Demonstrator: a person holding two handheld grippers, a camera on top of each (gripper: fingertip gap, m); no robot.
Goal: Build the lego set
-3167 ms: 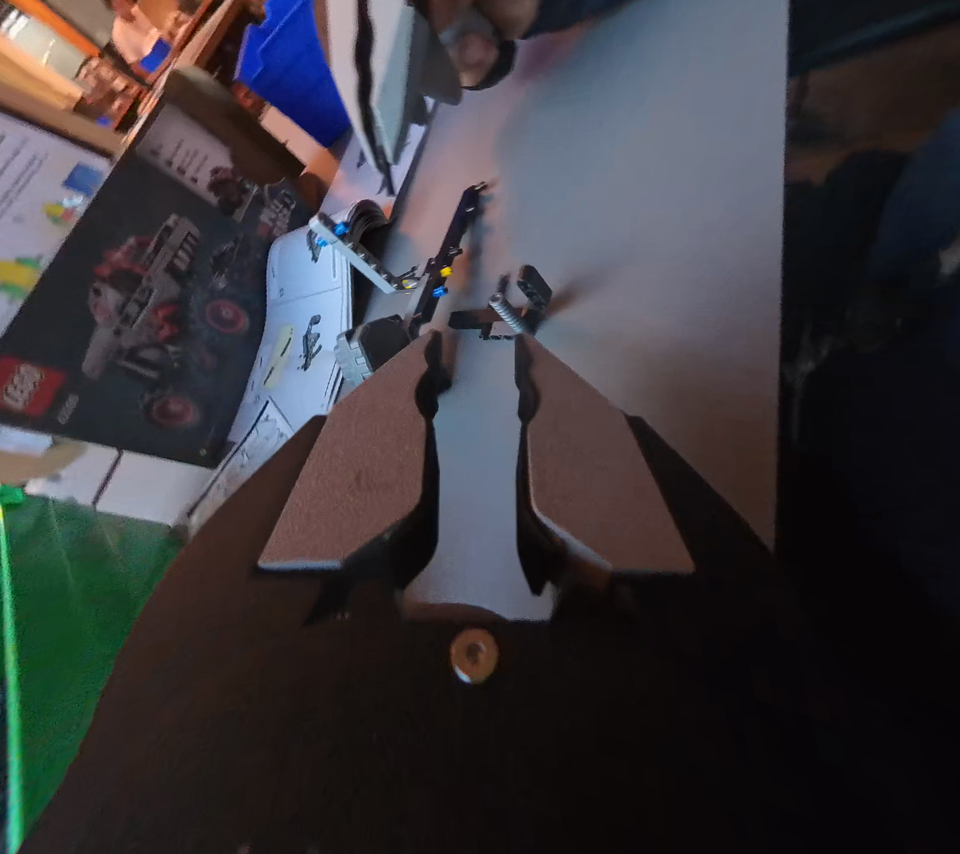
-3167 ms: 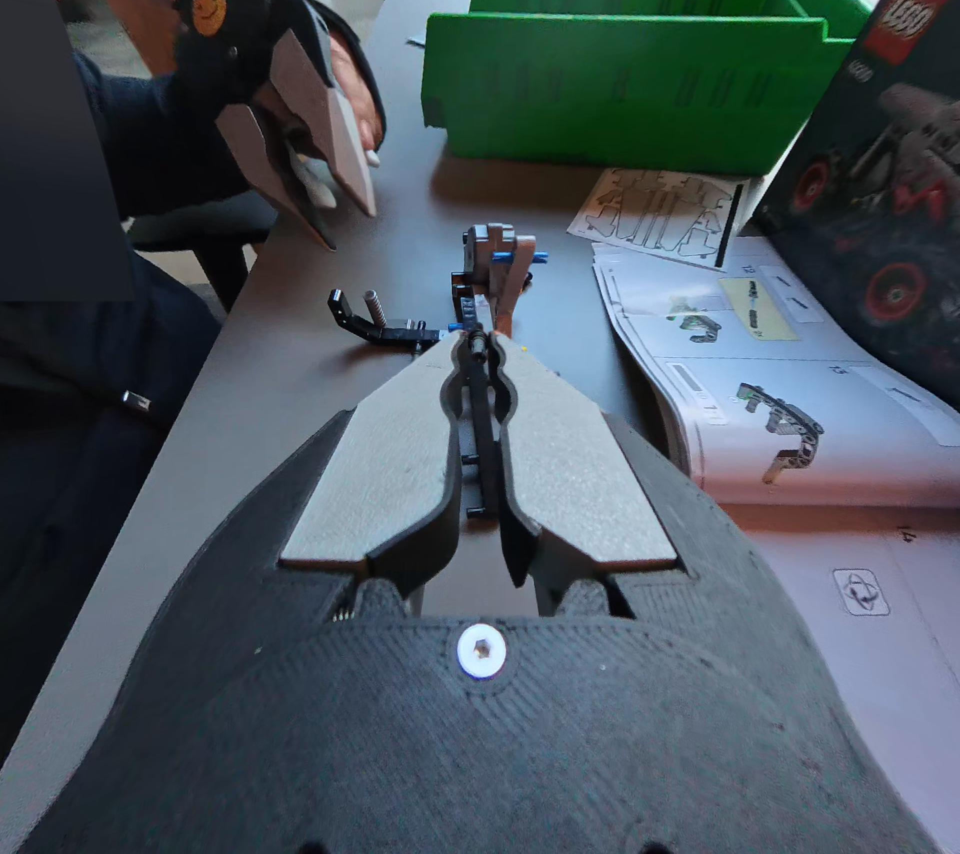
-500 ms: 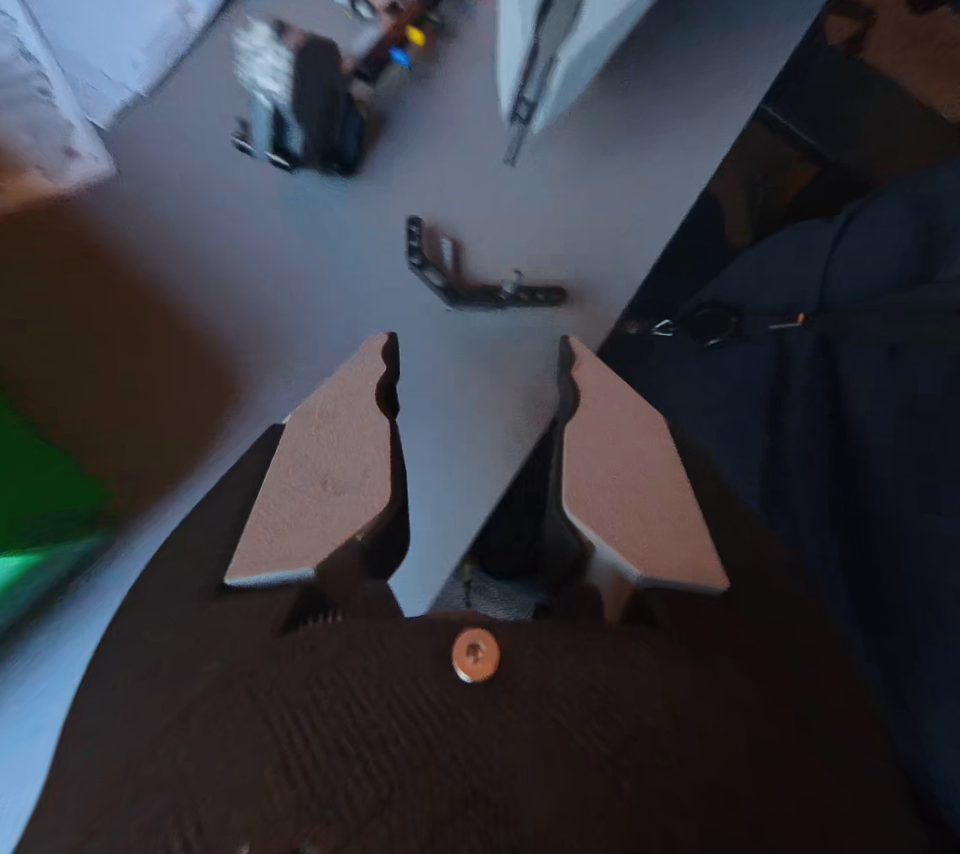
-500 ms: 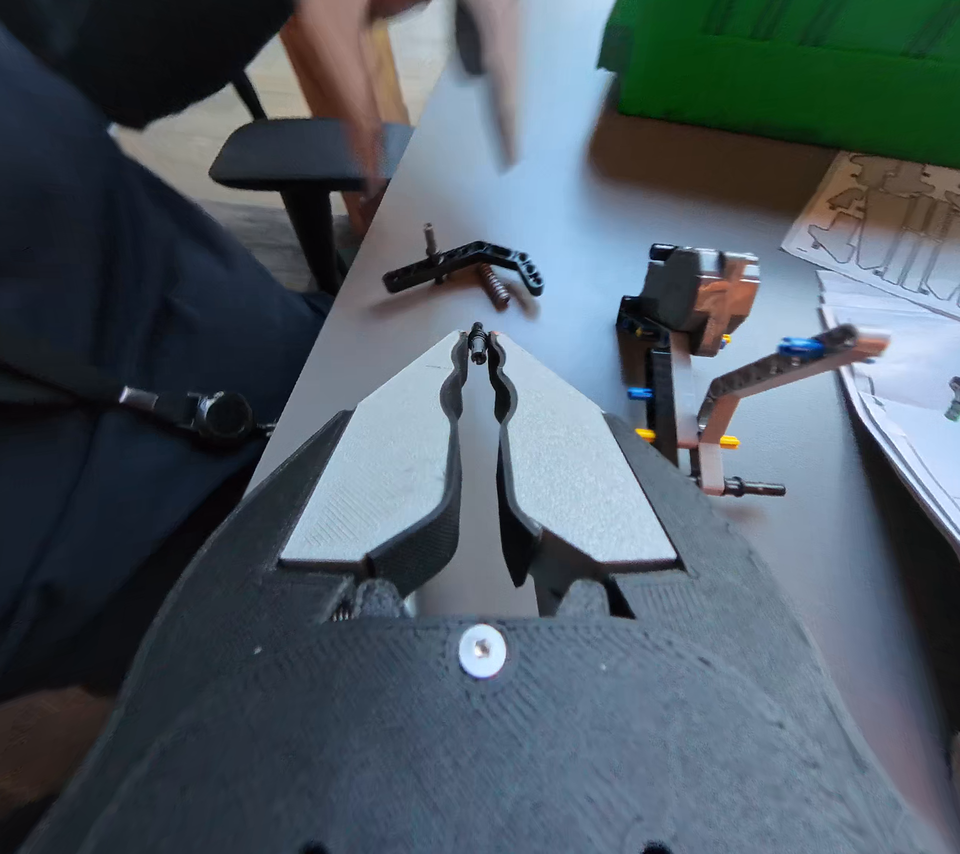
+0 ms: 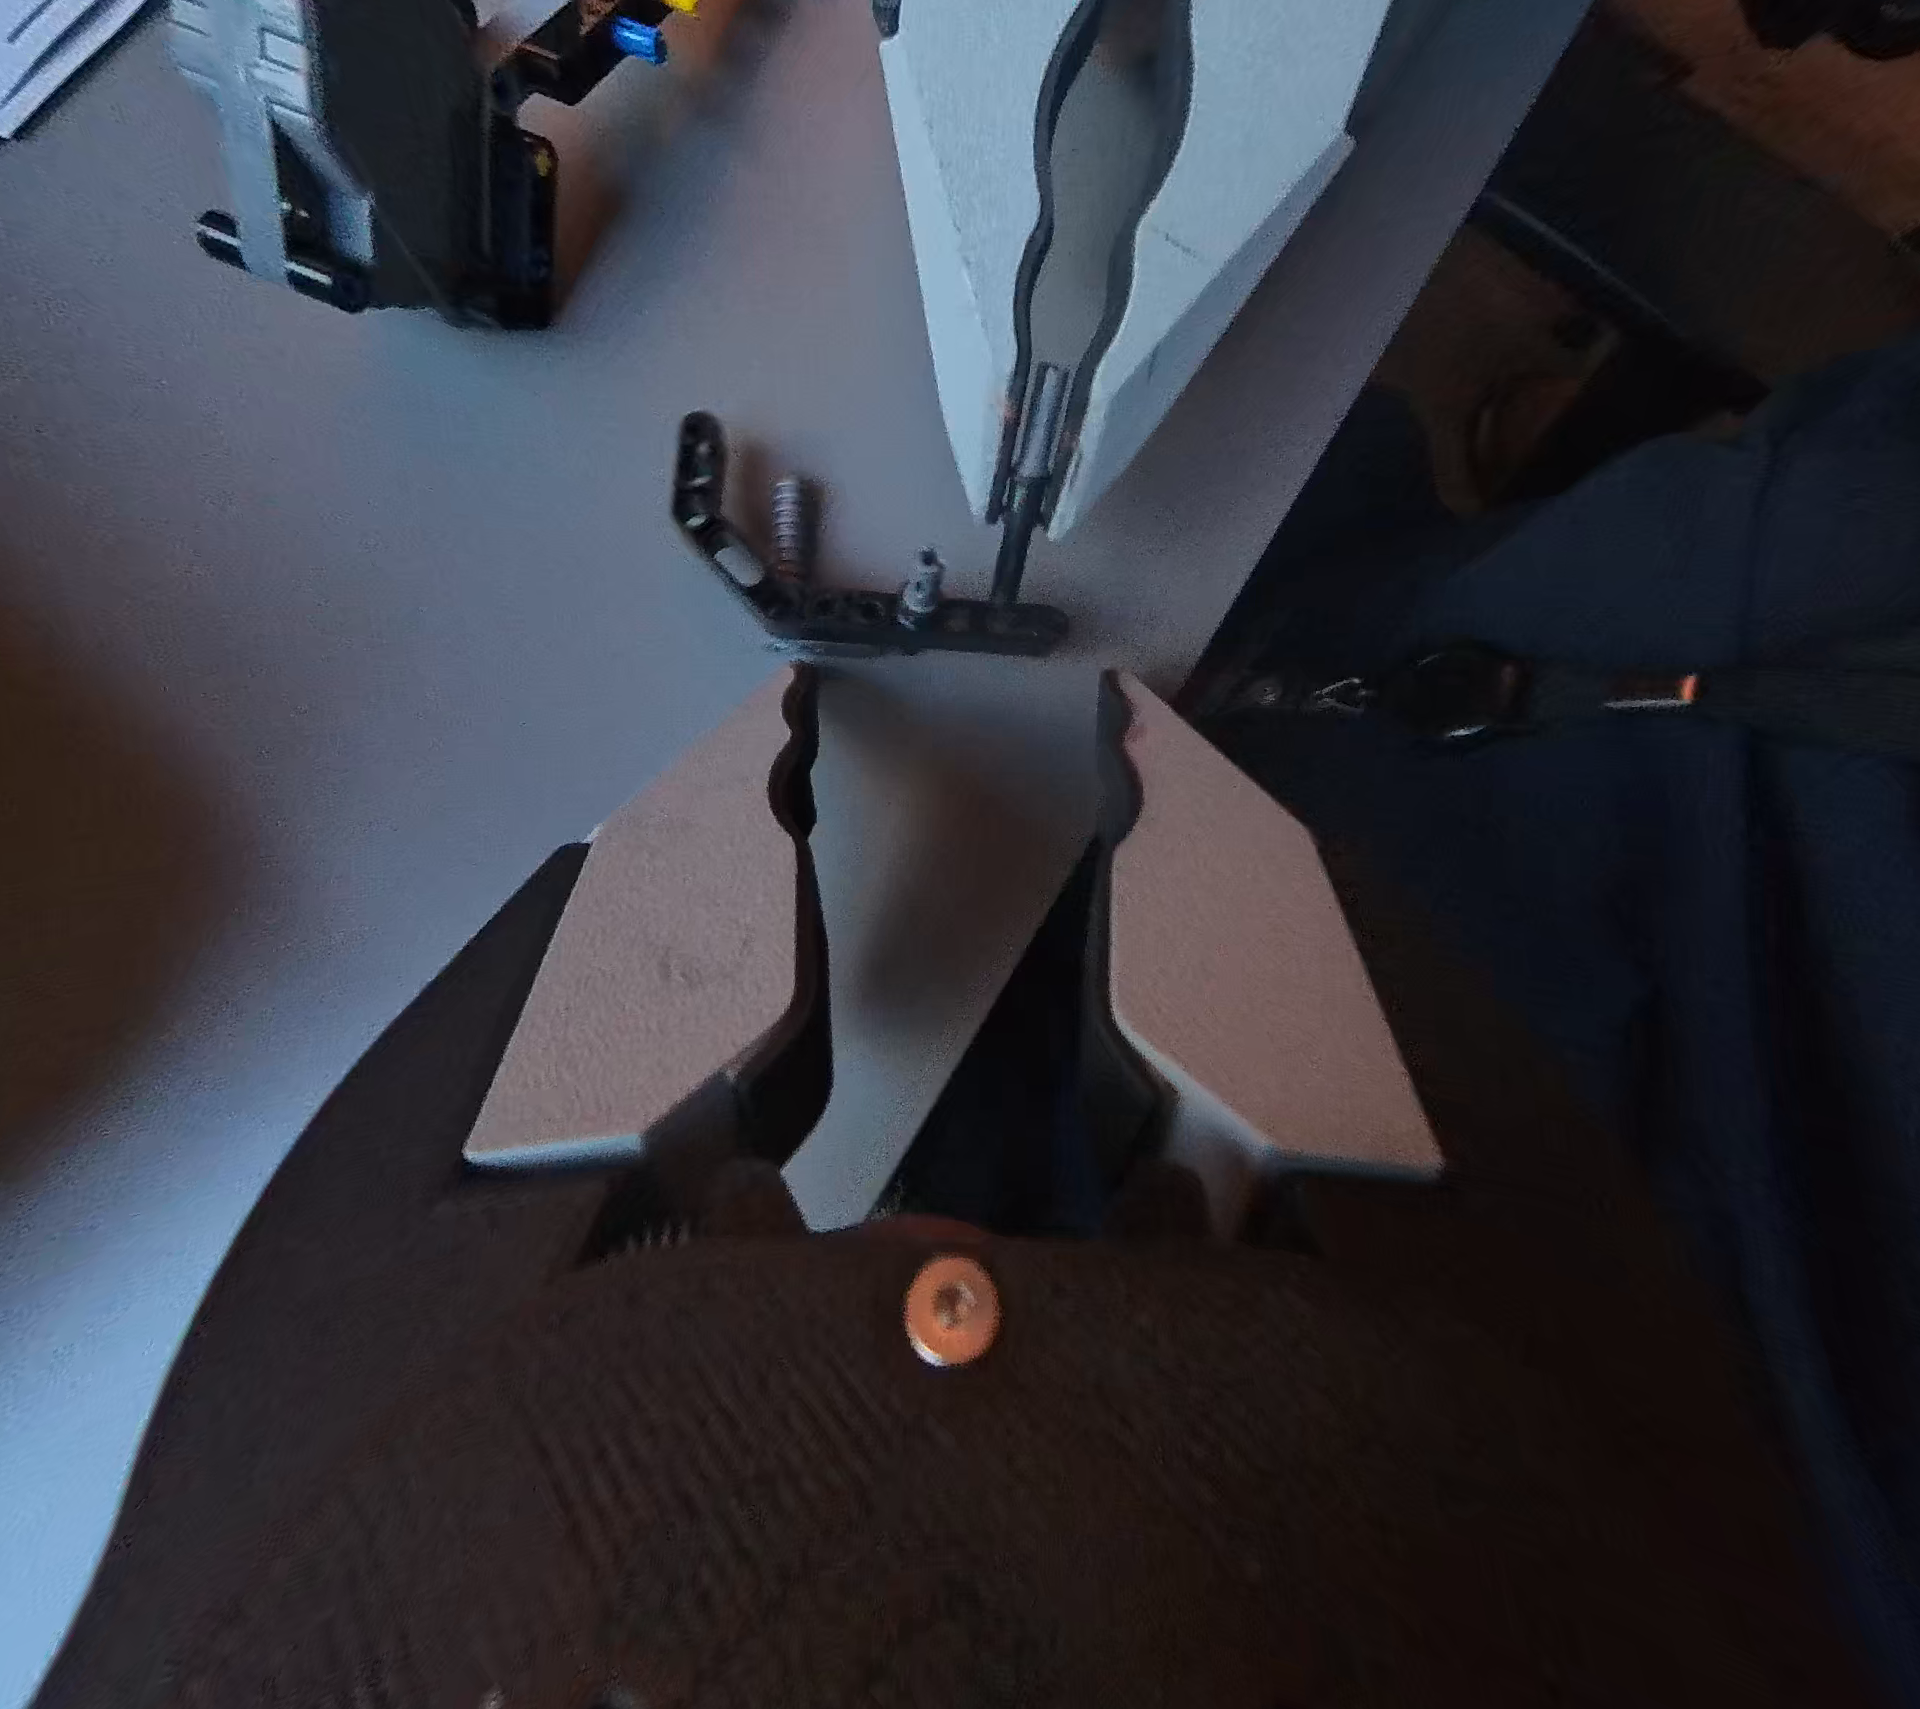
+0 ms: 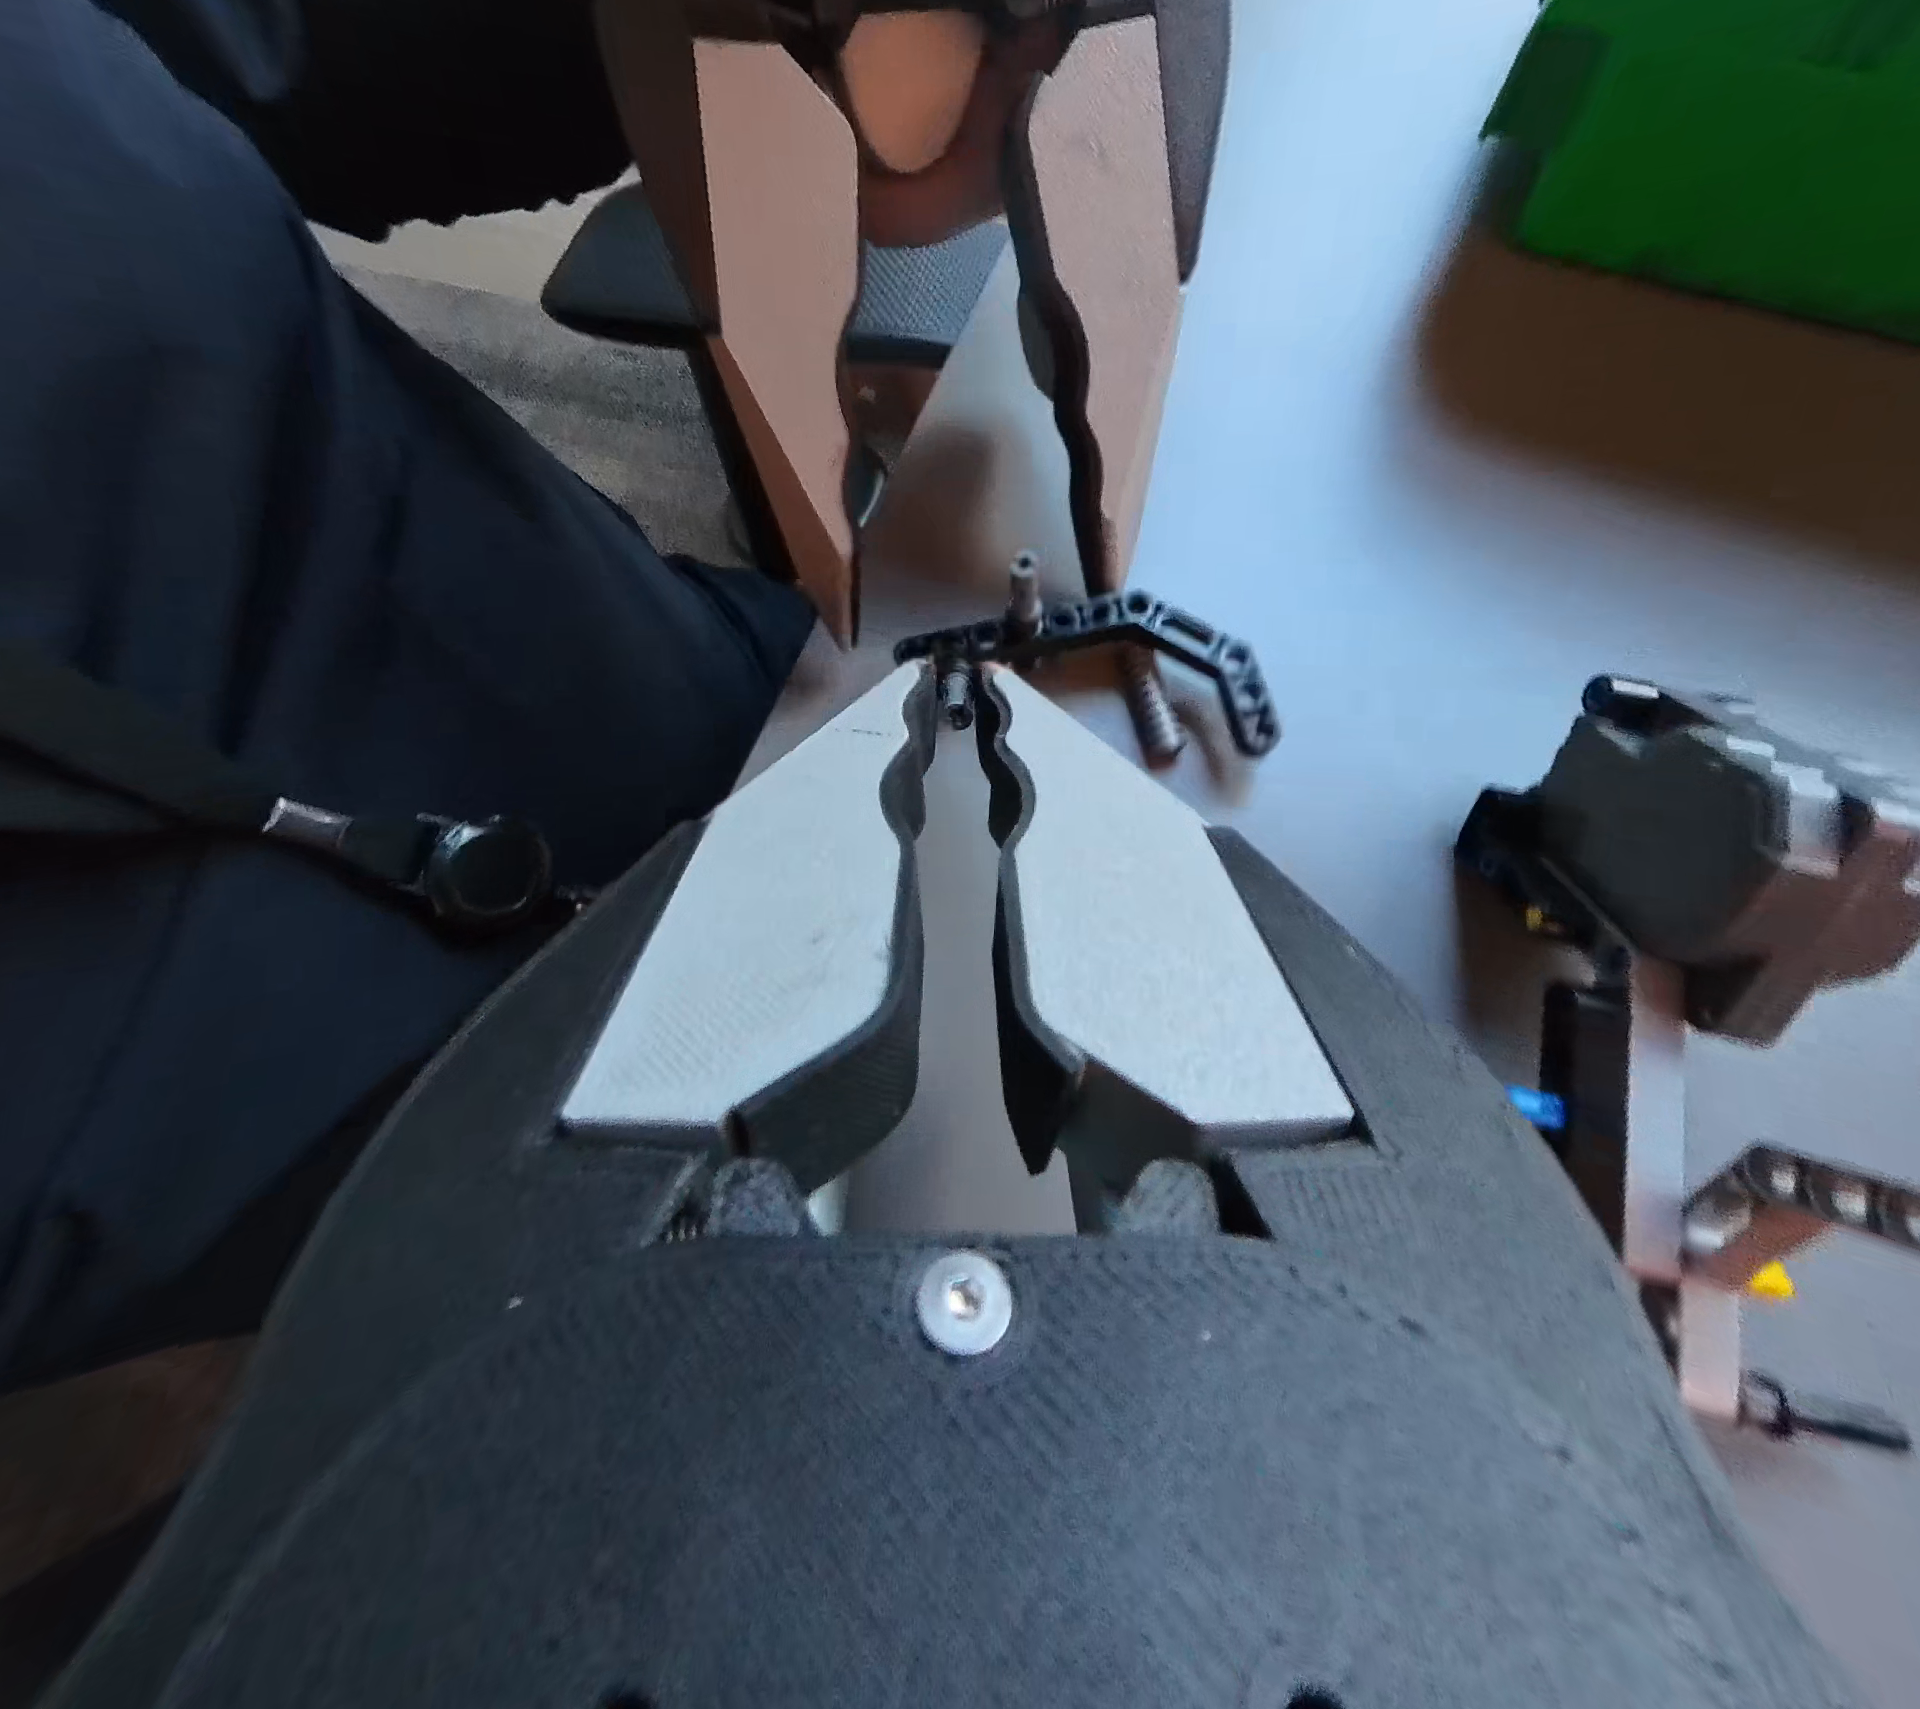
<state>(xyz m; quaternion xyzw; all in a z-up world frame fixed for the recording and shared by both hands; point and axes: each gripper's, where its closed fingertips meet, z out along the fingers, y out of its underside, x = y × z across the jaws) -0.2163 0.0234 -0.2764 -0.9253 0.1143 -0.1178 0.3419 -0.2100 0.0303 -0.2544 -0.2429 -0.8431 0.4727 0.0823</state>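
- Your right gripper (image 6: 961, 691) is pinched tight on a thin black pin (image 5: 1023, 506); its tip sits at a hole near the end of the bent black beam (image 5: 831, 589), which lies flat on the table (image 5: 312, 516) close to the near edge.
- Your left gripper (image 5: 956, 703) is spread wide and empty, just short of the beam. Judging by that, use it to brace the beam before you push.
- Keep the pin square to the hole; a tilt would likely skid the beam.
- Mind the grey stud (image 5: 920, 584) and the loose spring (image 5: 790, 521) beside it.
- The larger assembly (image 5: 353, 132) stands well apart.
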